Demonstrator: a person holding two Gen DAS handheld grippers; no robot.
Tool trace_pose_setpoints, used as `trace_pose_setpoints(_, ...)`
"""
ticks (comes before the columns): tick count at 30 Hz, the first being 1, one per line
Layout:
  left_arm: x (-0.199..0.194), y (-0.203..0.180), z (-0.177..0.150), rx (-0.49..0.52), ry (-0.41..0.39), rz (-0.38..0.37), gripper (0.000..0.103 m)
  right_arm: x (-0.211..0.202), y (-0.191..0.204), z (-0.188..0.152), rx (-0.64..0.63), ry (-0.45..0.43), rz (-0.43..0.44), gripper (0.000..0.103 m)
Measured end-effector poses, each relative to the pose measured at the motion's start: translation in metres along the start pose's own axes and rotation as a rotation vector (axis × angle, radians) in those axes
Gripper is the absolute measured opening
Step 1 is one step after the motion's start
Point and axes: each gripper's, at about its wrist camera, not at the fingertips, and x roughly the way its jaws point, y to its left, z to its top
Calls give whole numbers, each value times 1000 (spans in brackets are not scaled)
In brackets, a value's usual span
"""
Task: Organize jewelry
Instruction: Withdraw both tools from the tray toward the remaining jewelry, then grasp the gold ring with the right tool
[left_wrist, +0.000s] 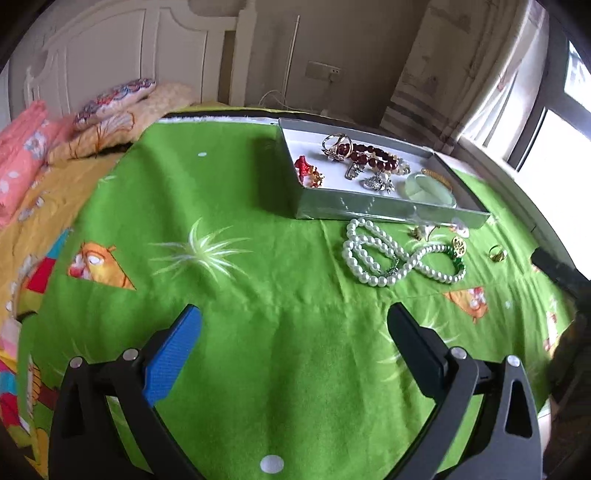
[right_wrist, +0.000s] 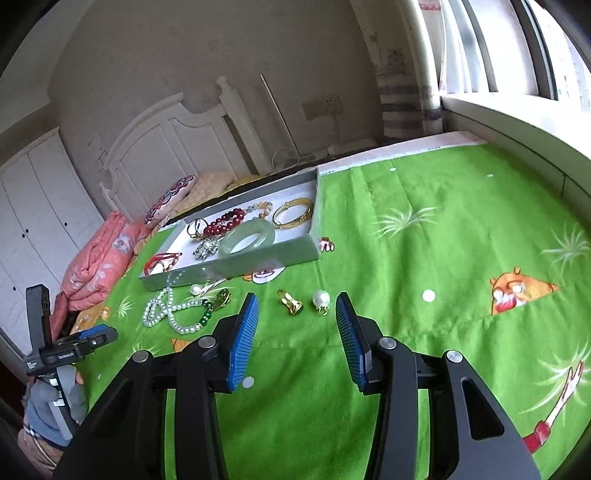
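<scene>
Fingers of your right gripper (right_wrist: 295, 332) stand half apart and hold nothing, pointing down at the green blanket (right_wrist: 424, 229) on the bed. Just ahead, between their tips, lie a gold ring (right_wrist: 290, 302) and a pearl pendant (right_wrist: 320, 300), so this hand is the nearer one. Your left gripper (left_wrist: 295, 332) is spread wide and empty; the white pearl necklace (left_wrist: 399, 258) lies ahead to its right, its long axis running across. Beyond sits the grey tray (right_wrist: 173, 280) with a smooth jade bangle (right_wrist: 245, 242), a gold bangle (right_wrist: 293, 212) and dark red beads (right_wrist: 225, 223).
</scene>
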Motion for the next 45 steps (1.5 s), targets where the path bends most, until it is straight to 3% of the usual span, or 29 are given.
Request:
trace_pose_setpoints(8,7,0,2,2,41,-8,100,25,36,-8,-197,117,-98,48)
trace_pose_setpoints(13,6,2,2,-6,32,-26,100,29,33,-6,-179,119,-162,48)
trace_pose_setpoints(21,5,3,1,-13,28,-43,100,34,47,3,-278,109,-165,48)
trace_pose_setpoints(27,5,3,1,-12,29,-50,100,53,54,16,-340,156,-166,46)
trace_pose_setpoints(32,5,4,1,-13,30,-51,100,74,56,12,-390,220,-171,40)
trace_pose_setpoints(34,5,4,1,-12,31,-51,100,80,53,11,-384,254,-163,30)
trace_pose_setpoints(36,6,3,1,-9,32,-50,100,80,52,11,-385,254,-153,14)
trace_pose_setpoints(41,7,0,1,-5,35,-48,100,71,58,6,-400,214,-146,13)
trace_pose_setpoints(45,7,0,0,-2,37,-45,100,51,53,3,-327,173,-79,13)
